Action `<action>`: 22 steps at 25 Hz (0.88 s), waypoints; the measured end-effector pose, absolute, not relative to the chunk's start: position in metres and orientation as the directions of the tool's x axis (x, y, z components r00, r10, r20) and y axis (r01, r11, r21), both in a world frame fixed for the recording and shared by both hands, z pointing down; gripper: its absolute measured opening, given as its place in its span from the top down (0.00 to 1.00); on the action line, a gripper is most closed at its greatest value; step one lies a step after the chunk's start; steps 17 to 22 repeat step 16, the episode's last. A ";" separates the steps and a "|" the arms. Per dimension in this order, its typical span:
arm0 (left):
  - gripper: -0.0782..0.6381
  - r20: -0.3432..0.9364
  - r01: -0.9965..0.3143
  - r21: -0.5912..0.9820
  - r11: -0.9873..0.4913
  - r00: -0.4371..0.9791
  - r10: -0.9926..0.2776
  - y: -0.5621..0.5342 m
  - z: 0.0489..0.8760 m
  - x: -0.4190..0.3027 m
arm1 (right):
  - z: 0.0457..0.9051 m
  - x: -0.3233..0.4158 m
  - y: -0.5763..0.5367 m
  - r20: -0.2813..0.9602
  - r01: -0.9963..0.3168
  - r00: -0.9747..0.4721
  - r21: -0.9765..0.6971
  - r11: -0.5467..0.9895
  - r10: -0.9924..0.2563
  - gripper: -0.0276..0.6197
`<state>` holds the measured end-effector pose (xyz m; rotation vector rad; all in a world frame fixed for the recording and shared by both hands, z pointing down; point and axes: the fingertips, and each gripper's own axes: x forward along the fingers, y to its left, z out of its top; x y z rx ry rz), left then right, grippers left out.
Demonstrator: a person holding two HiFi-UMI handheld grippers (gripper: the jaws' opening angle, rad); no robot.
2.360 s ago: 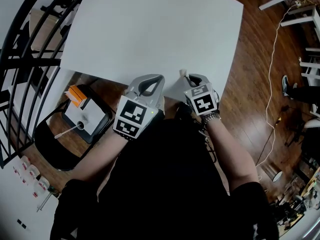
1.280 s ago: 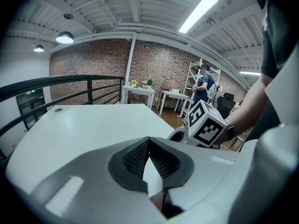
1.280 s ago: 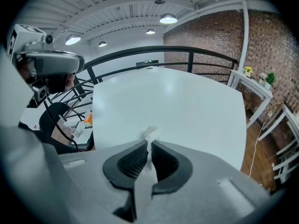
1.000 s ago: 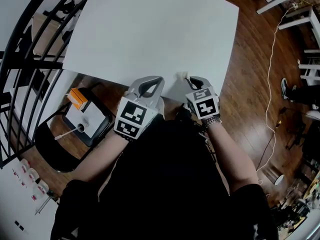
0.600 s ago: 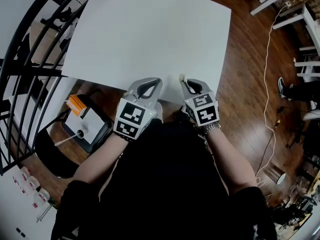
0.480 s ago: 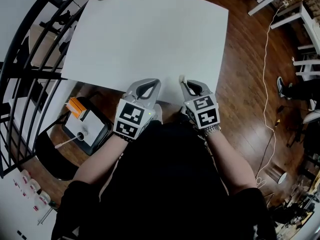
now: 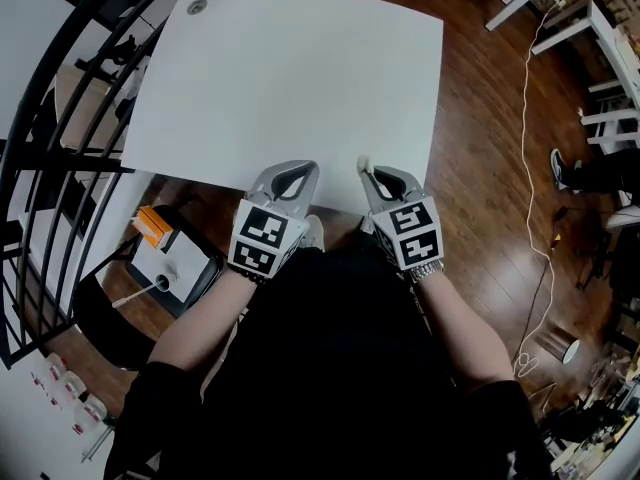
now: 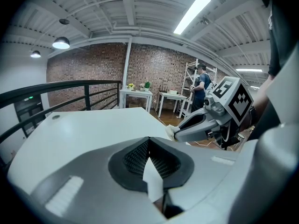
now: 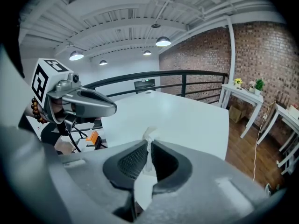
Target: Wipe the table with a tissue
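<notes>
Tissue (image 7: 364, 164), a small crumpled white wad, is pinched in the right gripper (image 7: 372, 175) over the near edge of the table (image 7: 290, 78). Its tuft pokes past the ribbed dark pads (image 9: 133, 160), along the jaws' line, toward the table's far side. The left gripper (image 7: 289, 169), just beside it, has its jaws pressed together. The tabletop is smooth, white and rectangular, with glossy wood floor (image 7: 480, 138), black railing (image 7: 60, 88) and brick wall (image 8: 88, 73) around it.

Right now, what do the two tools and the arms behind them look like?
Left tool and right tool: light grey moulded shells, dark mesh-textured pads. Each carries a white cube with black square markers. Black sleeves, forearms bare; a bracelet on the right wrist. No cables on either.
</notes>
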<state>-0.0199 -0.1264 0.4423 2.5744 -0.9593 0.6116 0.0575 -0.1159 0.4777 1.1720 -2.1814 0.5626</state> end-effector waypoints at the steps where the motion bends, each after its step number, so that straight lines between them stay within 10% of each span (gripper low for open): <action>1: 0.87 0.495 -0.678 0.148 -0.720 0.681 -0.539 -0.126 0.442 -0.019 | 0.477 0.057 -0.115 0.671 -0.849 -0.436 -0.085 0.522 -0.600 0.94; 22: 0.87 0.498 -0.673 0.148 -0.725 0.684 -0.533 -0.119 0.446 -0.016 | 0.472 0.059 -0.111 0.659 -0.850 -0.434 -0.075 0.521 -0.614 0.94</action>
